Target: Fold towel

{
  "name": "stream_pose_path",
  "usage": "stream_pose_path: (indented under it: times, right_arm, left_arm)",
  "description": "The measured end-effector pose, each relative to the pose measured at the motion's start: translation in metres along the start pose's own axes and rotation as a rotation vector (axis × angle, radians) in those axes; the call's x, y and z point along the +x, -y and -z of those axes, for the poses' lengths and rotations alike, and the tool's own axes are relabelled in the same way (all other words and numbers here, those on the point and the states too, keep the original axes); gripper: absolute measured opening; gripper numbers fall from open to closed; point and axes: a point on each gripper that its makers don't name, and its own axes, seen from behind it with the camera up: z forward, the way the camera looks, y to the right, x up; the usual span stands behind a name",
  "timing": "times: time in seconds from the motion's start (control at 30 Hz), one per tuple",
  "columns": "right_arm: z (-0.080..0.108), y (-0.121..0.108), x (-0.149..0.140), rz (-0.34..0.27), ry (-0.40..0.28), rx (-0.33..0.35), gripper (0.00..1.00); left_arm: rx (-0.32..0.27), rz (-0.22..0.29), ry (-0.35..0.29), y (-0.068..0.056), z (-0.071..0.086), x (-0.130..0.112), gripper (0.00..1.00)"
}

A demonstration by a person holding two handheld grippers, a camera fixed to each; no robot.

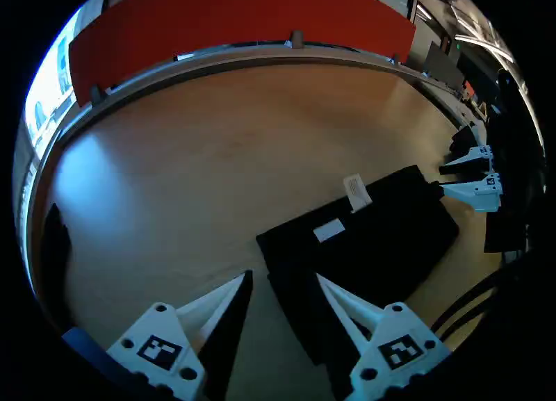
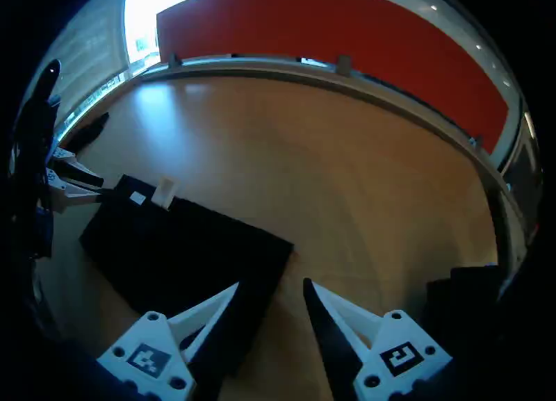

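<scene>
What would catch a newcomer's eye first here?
A black towel, folded flat with white tags showing, lies on the pale wooden table. Behind the table's far edge stands a bright red panel. The left gripper and right gripper both sit open at the towel's edges.

Wooden table (image 1: 208,158), black towel (image 1: 389,248) flat on it (folded)

The towel (image 1: 375,241) was matt black cloth bearing pale labels (image 1: 356,191). The tabletop (image 1: 208,165) was smooth light wood with a soft sheen. The left claw (image 1: 283,276) and right claw (image 2: 271,283) were white matt plastic.
</scene>
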Motion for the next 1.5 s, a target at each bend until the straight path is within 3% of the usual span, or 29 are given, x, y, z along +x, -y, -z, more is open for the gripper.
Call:
stream_pose_path:
  times: [0.1, 0.17, 0.23, 0.3, 0.4, 0.97, 1.5]
  right_arm:
    - [-0.001, -0.003, 0.003, -0.003, -0.008, -0.013, 0.74]
    - [-0.001, -0.003, 0.005, -0.006, -0.012, -0.015, 0.86]
    - [0.0, -0.003, 0.006, -0.009, -0.017, -0.013, 0.88]
    - [0.001, -0.002, 0.009, -0.011, -0.023, -0.01, 0.9]
    - [0.004, -0.002, 0.012, -0.009, -0.039, -0.011, 1.0]
    - [0.017, 0.006, 0.023, 0.0, -0.075, 0.004, 1.0]
    - [0.016, 0.054, 0.031, 0.057, -0.089, 0.082, 1.0]
  left_arm:
    - [0.007, -0.001, -0.003, 0.003, 0.0, 0.003, 0.77]
    - [0.014, -0.001, -0.009, 0.006, 0.001, 0.005, 0.94]
    - [0.019, -0.001, -0.018, 0.008, 0.003, 0.008, 0.96]
    - [0.021, 0.0, -0.028, 0.009, 0.006, 0.01, 0.96]
    - [0.02, 0.006, -0.043, 0.01, 0.012, 0.013, 0.96]
    - [0.067, 0.061, -0.063, 0.022, 0.035, 0.005, 0.96]
    - [0.137, 0.168, -0.073, 0.032, 0.082, -0.039, 0.96]
